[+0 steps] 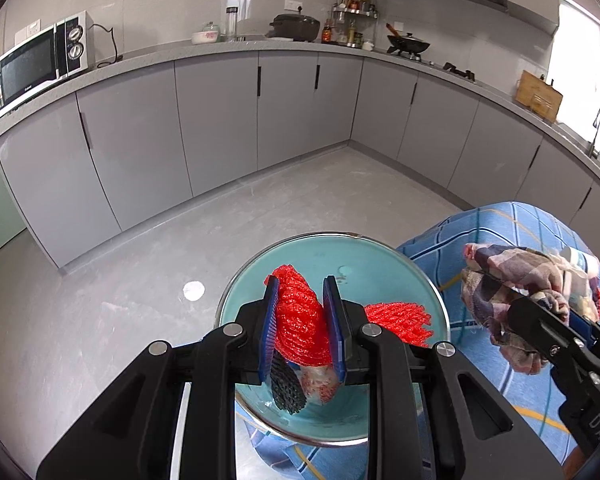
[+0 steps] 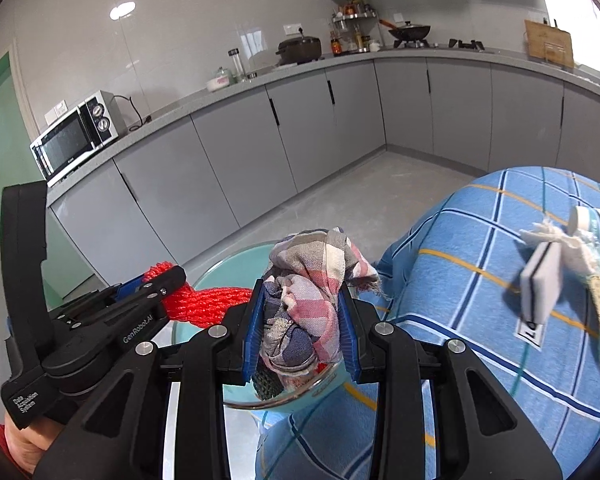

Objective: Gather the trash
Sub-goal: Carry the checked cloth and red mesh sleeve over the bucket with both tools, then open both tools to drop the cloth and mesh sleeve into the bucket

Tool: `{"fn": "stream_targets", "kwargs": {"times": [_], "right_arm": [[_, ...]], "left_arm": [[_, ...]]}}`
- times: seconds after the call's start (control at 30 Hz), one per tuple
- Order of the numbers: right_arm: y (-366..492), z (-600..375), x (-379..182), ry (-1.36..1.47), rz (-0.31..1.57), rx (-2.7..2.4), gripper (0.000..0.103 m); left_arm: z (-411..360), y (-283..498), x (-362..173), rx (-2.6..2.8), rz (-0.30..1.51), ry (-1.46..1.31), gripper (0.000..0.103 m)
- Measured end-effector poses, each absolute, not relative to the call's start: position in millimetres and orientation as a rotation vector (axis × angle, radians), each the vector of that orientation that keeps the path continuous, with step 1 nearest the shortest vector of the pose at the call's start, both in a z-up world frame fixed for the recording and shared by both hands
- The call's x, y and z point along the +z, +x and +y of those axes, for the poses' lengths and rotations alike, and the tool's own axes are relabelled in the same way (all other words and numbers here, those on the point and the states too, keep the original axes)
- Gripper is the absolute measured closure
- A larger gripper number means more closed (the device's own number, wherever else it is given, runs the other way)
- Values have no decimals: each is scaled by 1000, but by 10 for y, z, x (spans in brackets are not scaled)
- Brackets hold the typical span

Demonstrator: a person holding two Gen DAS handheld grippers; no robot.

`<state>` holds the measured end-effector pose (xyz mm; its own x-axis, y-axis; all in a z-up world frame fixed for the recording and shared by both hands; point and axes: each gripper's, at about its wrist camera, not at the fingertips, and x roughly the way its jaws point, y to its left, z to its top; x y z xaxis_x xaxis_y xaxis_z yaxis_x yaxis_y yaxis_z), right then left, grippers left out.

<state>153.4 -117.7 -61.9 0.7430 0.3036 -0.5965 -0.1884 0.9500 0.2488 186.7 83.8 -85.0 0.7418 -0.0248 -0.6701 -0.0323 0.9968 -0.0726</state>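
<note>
We hold both grippers above the teal bin point(image 1: 380, 268). Left gripper point(image 1: 305, 322) pinches red foam netting point(image 1: 300, 328); right gripper point(image 2: 300, 332) clamps a crumpled plaid cloth point(image 2: 312, 276). More trash point(image 2: 572, 264) lies on the blue checked tablecloth point(image 2: 480, 240).

Trash over the bin

A red foam net point(image 1: 300, 320) hangs crumpled at lower centre above the teal bin point(image 1: 400, 280); a bunched plaid rag point(image 2: 308, 300) sits mid-frame; more scraps point(image 2: 572, 248) lie at right on the blue checked cloth.
</note>
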Motion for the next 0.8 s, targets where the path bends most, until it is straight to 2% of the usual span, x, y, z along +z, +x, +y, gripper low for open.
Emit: {"fn": "stream_targets", "kwargs": {"times": [0.8], "right_arm": [[2164, -962, -1115, 142, 835, 250, 69]], "left_arm": [[871, 2320, -1327, 32, 843, -87, 80]]}}
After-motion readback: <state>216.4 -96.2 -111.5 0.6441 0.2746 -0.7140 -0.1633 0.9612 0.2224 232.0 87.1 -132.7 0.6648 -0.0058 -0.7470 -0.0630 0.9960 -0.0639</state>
